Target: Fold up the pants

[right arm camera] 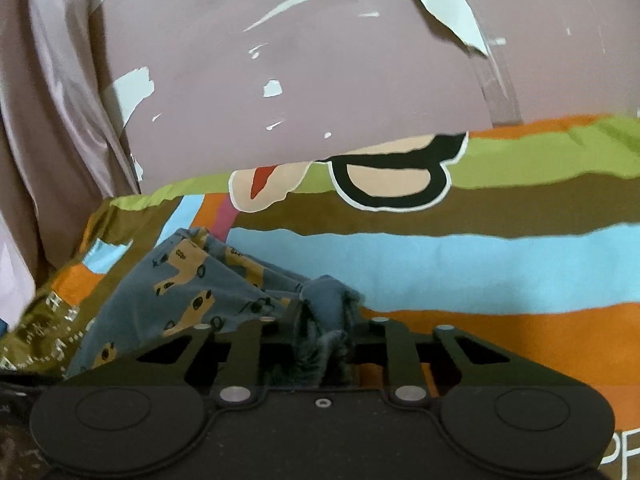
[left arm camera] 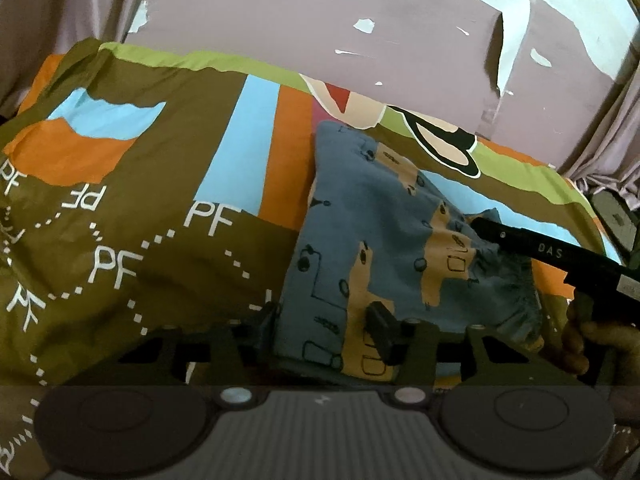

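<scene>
Blue pants (left arm camera: 360, 220) printed with tan cars lie folded lengthwise on a patterned bedsheet (left arm camera: 160, 240). My left gripper (left arm camera: 324, 324) straddles their near end. One finger (left arm camera: 267, 320) is just off the cloth's left edge and the other finger (left arm camera: 382, 328) rests on top. The cloth between them lies flat, unpinched. My right gripper (right arm camera: 326, 320) is shut on a bunched, gathered piece of the pants (right arm camera: 192, 292). From the left wrist it shows as a black bar (left arm camera: 540, 258) whose tip meets the cloth's right side.
The sheet (right arm camera: 480, 264) has brown, orange, sky-blue and green bands with white "PF" letters. Behind the bed stands a mauve wall with peeling paint (left arm camera: 320, 28), with curtains (right arm camera: 52, 160) at the sides. A hand (left arm camera: 580, 344) holds the right gripper's handle.
</scene>
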Motion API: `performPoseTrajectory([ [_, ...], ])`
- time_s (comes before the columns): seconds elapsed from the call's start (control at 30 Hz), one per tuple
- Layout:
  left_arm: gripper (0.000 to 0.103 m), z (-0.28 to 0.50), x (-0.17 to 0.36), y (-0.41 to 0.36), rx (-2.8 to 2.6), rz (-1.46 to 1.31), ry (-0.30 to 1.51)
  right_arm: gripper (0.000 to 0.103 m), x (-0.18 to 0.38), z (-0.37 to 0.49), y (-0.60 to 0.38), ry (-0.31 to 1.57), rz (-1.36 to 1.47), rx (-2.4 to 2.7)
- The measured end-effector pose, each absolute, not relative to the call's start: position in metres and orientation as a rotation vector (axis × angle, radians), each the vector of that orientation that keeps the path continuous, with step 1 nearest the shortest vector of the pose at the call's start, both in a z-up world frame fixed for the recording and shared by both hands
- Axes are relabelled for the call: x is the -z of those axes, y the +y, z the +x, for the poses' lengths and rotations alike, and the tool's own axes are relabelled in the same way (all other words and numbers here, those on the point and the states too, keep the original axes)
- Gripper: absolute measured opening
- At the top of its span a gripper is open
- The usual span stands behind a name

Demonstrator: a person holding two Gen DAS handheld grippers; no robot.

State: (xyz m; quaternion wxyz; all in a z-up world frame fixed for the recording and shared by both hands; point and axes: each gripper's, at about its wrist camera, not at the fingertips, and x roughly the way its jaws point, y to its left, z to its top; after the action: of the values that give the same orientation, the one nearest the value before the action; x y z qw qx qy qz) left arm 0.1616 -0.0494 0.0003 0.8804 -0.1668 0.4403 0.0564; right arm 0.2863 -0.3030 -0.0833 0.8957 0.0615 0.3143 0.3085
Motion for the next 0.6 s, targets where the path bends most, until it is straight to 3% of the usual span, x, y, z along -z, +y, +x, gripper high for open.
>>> performPoseTrajectory([
  [0.17, 0.038, 0.1607, -0.0021, -0.0533, -0.119, -0.310, 0.913, 0.014, 0.0811, 0.2810, -0.2995, 0.627, 0.096, -0.619],
  [0.4, 0.038, 0.1618, -0.0025, -0.0570, -0.112, -0.276, 0.923, 0.022, 0.0829, 0.2858, -0.3012, 0.656, 0.119, -0.609],
  [0.6, 0.038, 0.1615, -0.0023, -0.0571, -0.113, -0.274, 0.917, 0.022, 0.0837, 0.2870, -0.3042, 0.662, 0.140, -0.612],
])
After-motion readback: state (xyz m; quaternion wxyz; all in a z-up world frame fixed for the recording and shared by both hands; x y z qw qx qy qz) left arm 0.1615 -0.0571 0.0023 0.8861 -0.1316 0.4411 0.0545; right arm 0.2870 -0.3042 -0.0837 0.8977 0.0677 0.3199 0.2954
